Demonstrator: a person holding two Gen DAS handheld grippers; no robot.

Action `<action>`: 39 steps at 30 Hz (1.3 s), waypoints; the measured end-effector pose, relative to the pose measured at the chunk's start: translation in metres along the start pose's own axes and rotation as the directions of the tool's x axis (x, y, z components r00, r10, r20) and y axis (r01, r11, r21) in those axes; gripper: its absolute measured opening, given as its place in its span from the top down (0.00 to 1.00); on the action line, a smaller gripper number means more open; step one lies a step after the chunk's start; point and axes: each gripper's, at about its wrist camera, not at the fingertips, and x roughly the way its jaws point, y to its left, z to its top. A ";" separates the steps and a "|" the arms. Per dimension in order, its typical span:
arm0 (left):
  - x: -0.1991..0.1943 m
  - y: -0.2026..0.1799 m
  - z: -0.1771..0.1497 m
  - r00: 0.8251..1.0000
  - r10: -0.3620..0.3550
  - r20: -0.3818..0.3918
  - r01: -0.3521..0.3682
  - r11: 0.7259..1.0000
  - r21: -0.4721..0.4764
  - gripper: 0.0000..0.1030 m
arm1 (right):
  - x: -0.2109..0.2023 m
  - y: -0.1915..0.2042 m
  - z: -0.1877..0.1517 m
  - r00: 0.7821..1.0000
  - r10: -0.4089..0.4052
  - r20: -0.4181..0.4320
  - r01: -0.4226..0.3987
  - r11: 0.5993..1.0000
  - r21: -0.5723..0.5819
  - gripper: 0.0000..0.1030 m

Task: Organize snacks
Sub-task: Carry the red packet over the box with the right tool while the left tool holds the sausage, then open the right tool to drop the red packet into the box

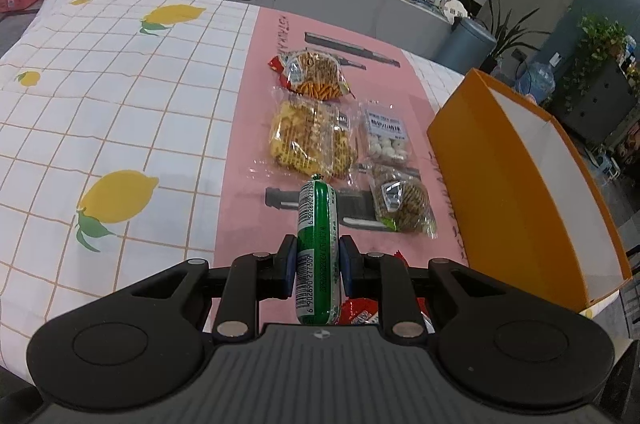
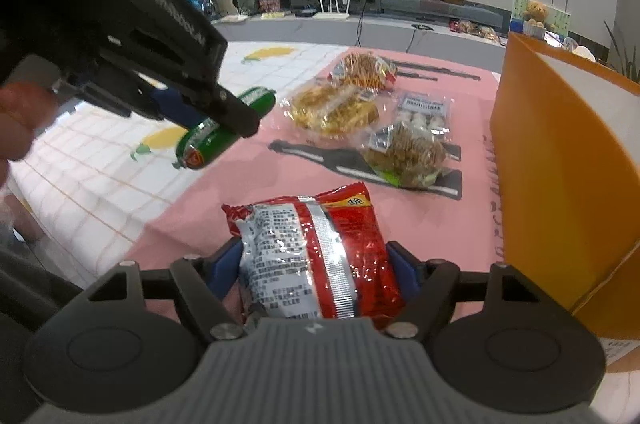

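Observation:
A green sausage stick is pinched upright between the blue pads of my left gripper, which is shut on it above the pink mat. The right wrist view shows that same left gripper at upper left, holding the sausage in the air. A red and silver snack packet lies between the fingers of my right gripper. Both blue pads touch the packet's sides. A corner of the red packet peeks out under the left gripper.
An orange open box stands at the right edge of the mat. On the mat lie several clear snack bags: orange sticks, yellow crackers, white balls, brown twists. A lemon-print cloth covers the table's left side.

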 end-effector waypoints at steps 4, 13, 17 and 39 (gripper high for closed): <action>-0.009 0.006 0.008 0.999 -0.014 0.034 0.016 0.999 -0.040 0.77 | -0.016 -0.004 0.012 0.997 0.038 0.073 -0.042 0.998 0.055 0.28; -0.037 -0.007 0.025 0.988 -0.092 0.121 0.096 0.995 -0.025 0.77 | -0.127 -0.050 0.064 0.929 0.037 0.367 -0.105 0.981 0.165 0.28; -0.043 -0.024 0.032 0.981 -0.132 0.140 0.133 0.991 0.004 0.77 | -0.156 -0.096 0.079 0.913 -0.151 0.380 0.069 0.973 0.219 0.28; -0.008 -0.060 0.040 0.983 -0.159 0.097 0.153 0.986 0.065 0.77 | 0.029 -0.218 0.121 0.957 -0.243 -0.158 0.289 0.842 0.455 0.27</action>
